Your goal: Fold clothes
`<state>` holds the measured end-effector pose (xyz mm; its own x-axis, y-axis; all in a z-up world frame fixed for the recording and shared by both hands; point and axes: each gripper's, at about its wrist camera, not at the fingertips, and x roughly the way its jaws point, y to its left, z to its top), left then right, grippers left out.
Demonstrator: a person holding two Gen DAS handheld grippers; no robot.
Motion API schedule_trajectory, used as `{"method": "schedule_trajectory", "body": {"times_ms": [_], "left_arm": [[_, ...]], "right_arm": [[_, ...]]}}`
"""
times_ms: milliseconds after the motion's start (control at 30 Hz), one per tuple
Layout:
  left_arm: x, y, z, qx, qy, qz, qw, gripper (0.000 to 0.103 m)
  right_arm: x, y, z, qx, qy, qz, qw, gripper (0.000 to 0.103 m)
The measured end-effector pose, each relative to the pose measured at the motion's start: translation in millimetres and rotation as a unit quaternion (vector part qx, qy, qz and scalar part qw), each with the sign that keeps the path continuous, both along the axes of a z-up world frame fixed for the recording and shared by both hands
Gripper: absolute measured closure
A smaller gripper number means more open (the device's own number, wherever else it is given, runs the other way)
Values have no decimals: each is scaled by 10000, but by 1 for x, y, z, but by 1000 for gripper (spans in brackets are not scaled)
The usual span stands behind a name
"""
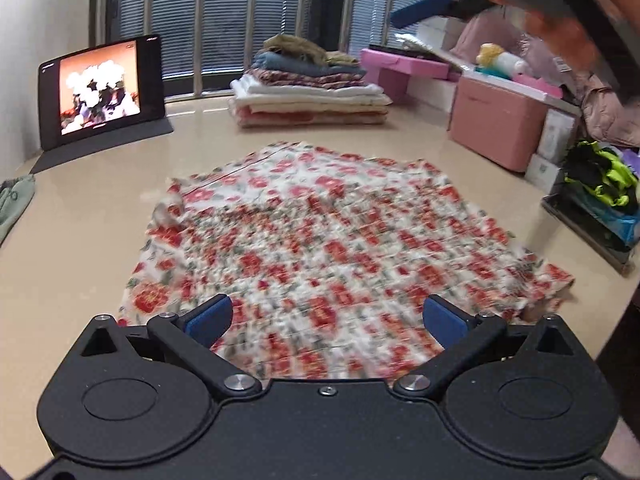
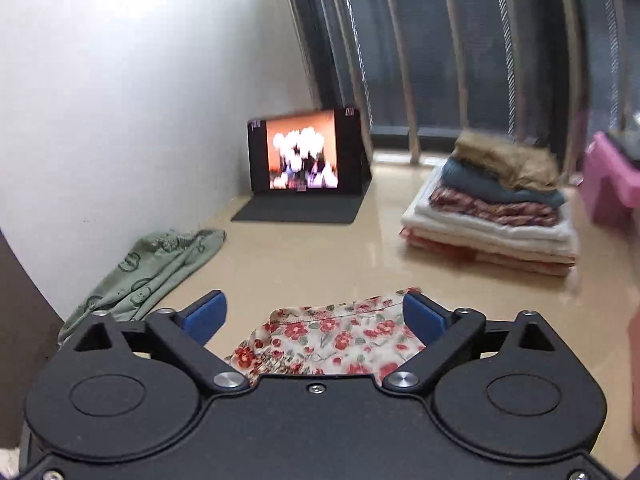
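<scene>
A white cloth with red flowers (image 1: 328, 232) lies spread flat on the beige table. My left gripper (image 1: 326, 316) is open and empty, held just above the cloth's near edge. My right gripper (image 2: 314, 314) is open and empty above the cloth's far left corner (image 2: 332, 336). In the left wrist view the right gripper (image 1: 432, 6) shows blurred at the top right, high above the table, with the hand that holds it.
A stack of folded clothes (image 1: 308, 84) (image 2: 496, 208) stands at the back. A tablet (image 1: 100, 88) (image 2: 304, 156) plays video by the wall. A green garment (image 2: 148, 276) lies at the left. Pink boxes (image 1: 496, 120) and a tray of clothes (image 1: 600, 196) line the right side.
</scene>
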<state>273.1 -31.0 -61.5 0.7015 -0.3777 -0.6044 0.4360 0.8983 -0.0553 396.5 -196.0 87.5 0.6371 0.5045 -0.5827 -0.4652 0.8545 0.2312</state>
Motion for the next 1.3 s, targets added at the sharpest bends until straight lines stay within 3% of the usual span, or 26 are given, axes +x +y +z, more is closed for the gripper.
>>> {"method": "schedule_trajectory", "body": {"times_ms": [100, 167, 267, 367, 500, 567, 700, 767, 867, 1100, 1300], "left_arm": [[4, 2, -4, 172, 79, -16, 9998, 1], [7, 3, -8, 236, 212, -87, 9995, 2], [5, 2, -11, 369, 103, -166, 9991, 1], [5, 4, -12, 352, 78, -180, 9992, 1], [4, 4, -13, 328, 36, -180, 9993, 1], [4, 4, -14, 320, 21, -181, 9993, 1], [3, 4, -15, 304, -7, -185, 9994, 1], [3, 4, -15, 296, -22, -186, 9994, 0], [2, 4, -16, 287, -40, -184, 9994, 0], [1, 3, -16, 278, -79, -162, 9994, 0], [3, 2, -15, 303, -60, -144, 9994, 0]], "right_arm": [[52, 11, -13, -255, 457, -235, 9984, 21], [86, 17, -30, -429, 831, -382, 9949, 37], [127, 29, -64, -940, 1188, -647, 9863, 55], [158, 39, -98, -1420, 1409, -964, 9750, 60], [184, 43, -122, -1410, 1643, -1145, 9696, 61], [190, 46, -131, -1496, 1743, -1241, 9653, 68], [195, 47, -138, -1559, 1840, -1396, 9604, 71], [197, 47, -141, -1596, 1886, -1440, 9582, 86], [194, 50, -140, -1611, 1944, -1371, 9578, 100], [185, 50, -128, -1361, 1688, -1561, 9636, 102], [144, 36, -83, -710, 1239, -1270, 9816, 102]]}}
